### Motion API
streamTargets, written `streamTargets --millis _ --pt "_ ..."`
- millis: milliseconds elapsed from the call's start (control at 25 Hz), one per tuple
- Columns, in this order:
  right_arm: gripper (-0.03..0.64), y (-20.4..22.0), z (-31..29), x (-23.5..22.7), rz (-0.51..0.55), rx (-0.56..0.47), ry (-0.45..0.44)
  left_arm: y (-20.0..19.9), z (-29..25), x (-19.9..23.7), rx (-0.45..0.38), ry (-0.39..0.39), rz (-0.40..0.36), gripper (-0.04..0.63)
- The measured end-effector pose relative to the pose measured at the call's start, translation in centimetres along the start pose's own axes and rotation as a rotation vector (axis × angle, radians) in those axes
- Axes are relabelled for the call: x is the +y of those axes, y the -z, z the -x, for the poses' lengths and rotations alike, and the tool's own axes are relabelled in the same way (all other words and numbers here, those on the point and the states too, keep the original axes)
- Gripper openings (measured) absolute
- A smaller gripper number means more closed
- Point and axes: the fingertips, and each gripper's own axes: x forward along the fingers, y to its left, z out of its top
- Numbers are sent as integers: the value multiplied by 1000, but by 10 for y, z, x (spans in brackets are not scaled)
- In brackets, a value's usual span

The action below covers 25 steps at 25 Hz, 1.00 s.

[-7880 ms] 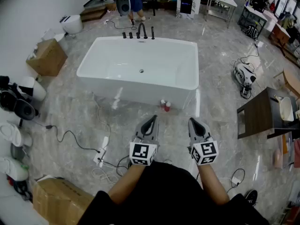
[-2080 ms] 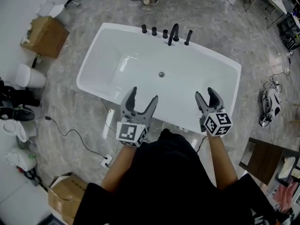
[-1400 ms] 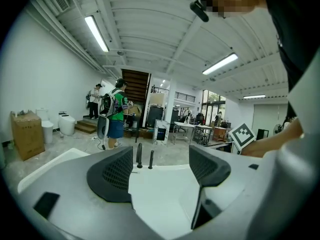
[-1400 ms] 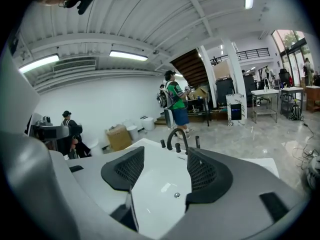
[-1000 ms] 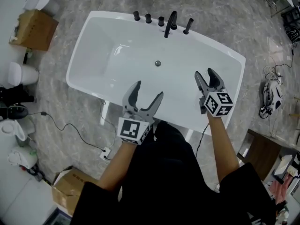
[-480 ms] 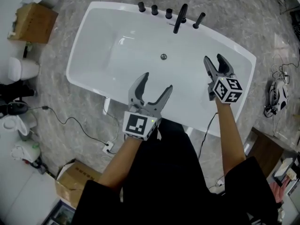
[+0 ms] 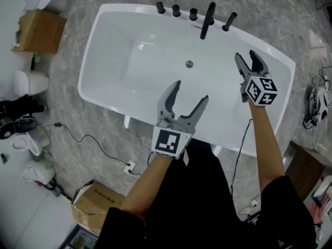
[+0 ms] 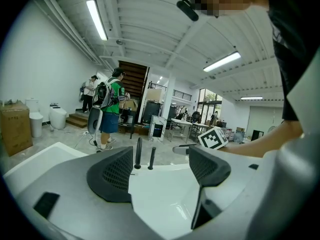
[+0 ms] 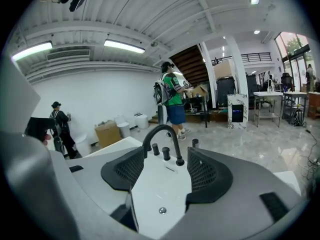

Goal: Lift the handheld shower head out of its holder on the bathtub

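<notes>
Both pairs of jaws gape empty above a white bathtub (image 7: 150,61).
Three black knobs (image 7: 176,10) and a curved spout (image 7: 207,21) line its far rim. The handheld shower head (image 7: 229,21) stands in its holder at their right end, near and ahead of the right gripper (image 7: 246,56), well apart from the left gripper (image 7: 190,93).

The tap (image 7: 207,21) and shower head (image 7: 229,22) stand on the far rim of the bathtub (image 7: 111,56), shower head rightmost. A box (image 7: 39,32) sits left of the bathtub.
</notes>
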Motion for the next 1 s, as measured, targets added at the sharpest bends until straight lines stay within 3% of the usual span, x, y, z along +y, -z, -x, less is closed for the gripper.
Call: streamTargets --millis 280,520,1000 --pt "236 16 -32 -34 81 15 35 8 -23 -3 -8 19 -4 324" --pt "236 27 -71 -53 192 42 39 21 -36 4 -16 25 39 324" --pt "236 50 -145 -90 213 76 52 67 -57 11 33 78 74 324"
